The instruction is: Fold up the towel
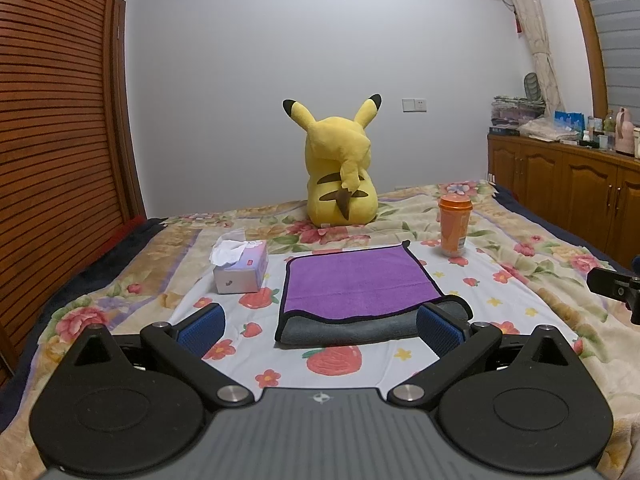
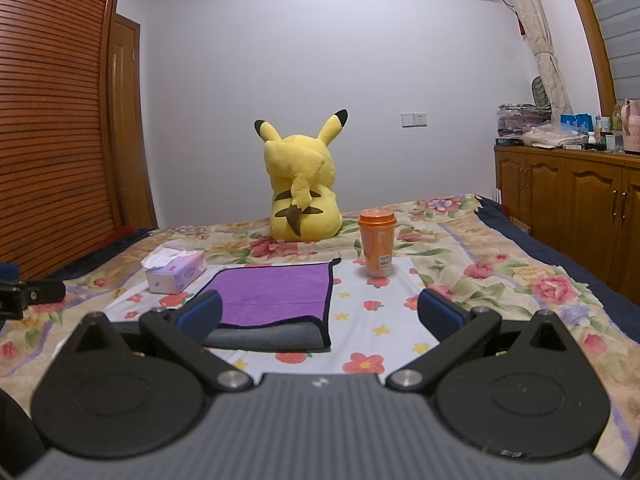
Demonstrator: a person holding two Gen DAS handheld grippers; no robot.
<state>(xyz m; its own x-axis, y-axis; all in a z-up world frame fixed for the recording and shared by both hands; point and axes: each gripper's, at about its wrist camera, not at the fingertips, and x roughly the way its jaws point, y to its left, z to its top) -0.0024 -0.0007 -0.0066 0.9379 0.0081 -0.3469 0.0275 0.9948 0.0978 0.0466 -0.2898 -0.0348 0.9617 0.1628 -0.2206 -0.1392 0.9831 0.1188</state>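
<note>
Towel (image 1: pixel 356 284): purple face up, grey underside showing along the near edge, black trim all round. Folded over itself, lying flat on the strawberry-print cloth (image 1: pixel 492 292) spread over the bed. Far right corner peaks up slightly.

Left gripper (image 1: pixel 320 326): jaws spread wide, nothing held. The towel's near edge sits between the two blue pads and just beyond their tips; the right pad (image 1: pixel 438 326) overlaps the towel's near right corner in view, contact cannot be judged. The left pad (image 1: pixel 202 326) is clear of the towel, over printed cloth.

Right gripper (image 2: pixel 320 314): jaws also wide apart, empty. From its camera the towel (image 2: pixel 276 294) lies toward the left finger; the left pad (image 2: pixel 202 314) covers the near left corner in view, touching or not unclear. The right pad (image 2: pixel 440 314) is well apart from the towel, over bare cloth.

Beyond the left fingers, off to the left: tissue box (image 1: pixel 240 270), tissue pulled up from the top, just beside the towel's far left corner. Beyond and to the right: orange cup (image 1: pixel 454 224) with lid, upright, near the towel's far right corner but apart. Farther back, centre: yellow plush toy (image 1: pixel 340 168), back turned. Floral quilt (image 1: pixel 552 264) under the cloth. Wooden cabinet (image 1: pixel 568 184) far right, slatted wardrobe (image 1: pixel 52 120) left.
</note>
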